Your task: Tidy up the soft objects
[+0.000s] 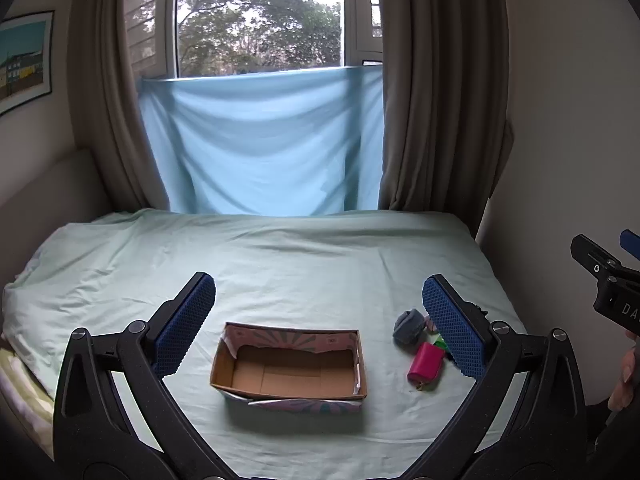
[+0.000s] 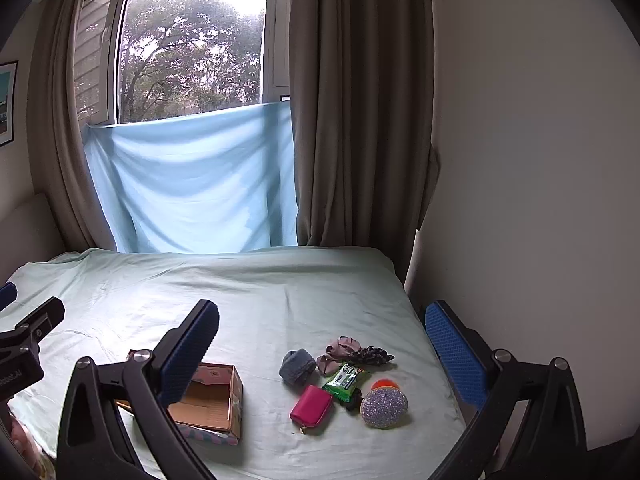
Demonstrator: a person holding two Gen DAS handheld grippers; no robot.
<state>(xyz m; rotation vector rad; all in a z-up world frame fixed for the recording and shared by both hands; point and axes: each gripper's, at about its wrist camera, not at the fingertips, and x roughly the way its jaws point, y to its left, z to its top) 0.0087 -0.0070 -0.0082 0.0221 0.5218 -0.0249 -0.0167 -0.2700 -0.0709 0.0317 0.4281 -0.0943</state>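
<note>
The right claw [image 2: 322,322] is wide open above the bed [image 2: 280,296]. A cardboard box [image 2: 218,400] (nothing inside) sits near a pink pouch [image 2: 311,405] and a sparkly ball [image 2: 384,407].
</note>
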